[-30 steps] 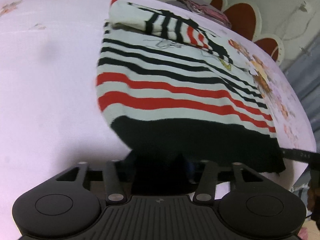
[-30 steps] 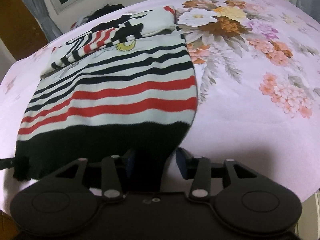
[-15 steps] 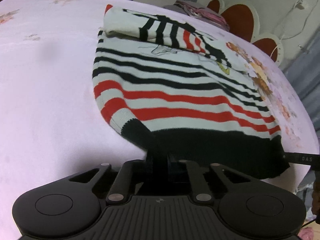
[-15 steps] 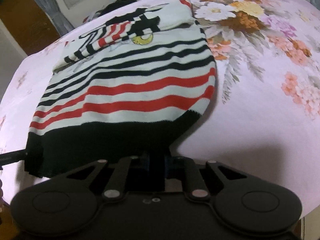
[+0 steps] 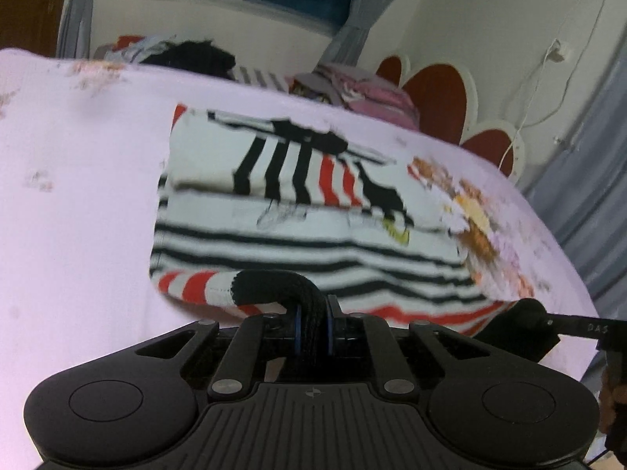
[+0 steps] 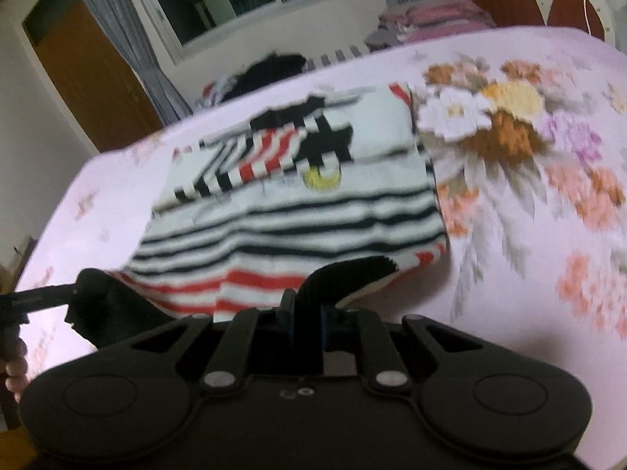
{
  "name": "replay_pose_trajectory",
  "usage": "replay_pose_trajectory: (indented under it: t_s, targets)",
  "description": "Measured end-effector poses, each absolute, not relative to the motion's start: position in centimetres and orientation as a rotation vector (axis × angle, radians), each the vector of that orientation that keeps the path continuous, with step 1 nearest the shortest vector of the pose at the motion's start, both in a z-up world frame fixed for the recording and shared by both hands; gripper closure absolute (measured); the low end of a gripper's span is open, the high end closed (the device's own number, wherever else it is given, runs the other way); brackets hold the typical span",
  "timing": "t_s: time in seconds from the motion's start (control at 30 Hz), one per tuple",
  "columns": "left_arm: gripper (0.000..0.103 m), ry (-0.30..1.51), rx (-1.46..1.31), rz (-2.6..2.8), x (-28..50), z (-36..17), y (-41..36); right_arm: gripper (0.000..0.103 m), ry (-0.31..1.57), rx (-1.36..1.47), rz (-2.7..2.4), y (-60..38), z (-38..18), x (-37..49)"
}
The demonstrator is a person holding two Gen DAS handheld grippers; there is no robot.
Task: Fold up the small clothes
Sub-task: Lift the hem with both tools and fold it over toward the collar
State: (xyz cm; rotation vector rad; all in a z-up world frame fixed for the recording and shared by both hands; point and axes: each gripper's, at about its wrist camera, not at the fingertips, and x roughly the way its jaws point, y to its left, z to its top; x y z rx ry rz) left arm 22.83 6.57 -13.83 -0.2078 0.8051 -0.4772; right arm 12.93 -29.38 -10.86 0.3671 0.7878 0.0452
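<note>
Two grippers, left gripper (image 5: 313,323) and right gripper (image 6: 303,319), each clamp the black hem of the striped knitted sweater (image 5: 309,243); sleeves lie folded ahead, the bottom fold remains.

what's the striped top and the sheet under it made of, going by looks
Striped top: looks like soft knit, matte; ribbing shows on the black hem pinched in the jaws. Flowered sheet: smooth, thin woven cloth with a printed pattern, probably cotton or a blend; blur leaves it open.

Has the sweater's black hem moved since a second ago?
Yes. The black hem, pinched at both corners by the left gripper and right gripper, rose off the pink bedsheet toward the folded sleeves.
</note>
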Motion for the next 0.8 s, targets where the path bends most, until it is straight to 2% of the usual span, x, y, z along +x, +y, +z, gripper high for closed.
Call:
replay_pose_trajectory:
  t_s: [0.3,0.8]
  targets:
    - [0.092,0.741,-0.278,-0.416,28.1,-12.8,5.6,0.092,0.681,0.393,0.082,-31.5,-8.4,19.0]
    - [0.092,0.678,-0.248,-0.303,41.6,-12.9,1.0,0.092,0.651,0.452,0.073,-35.8,-9.7,34.1]
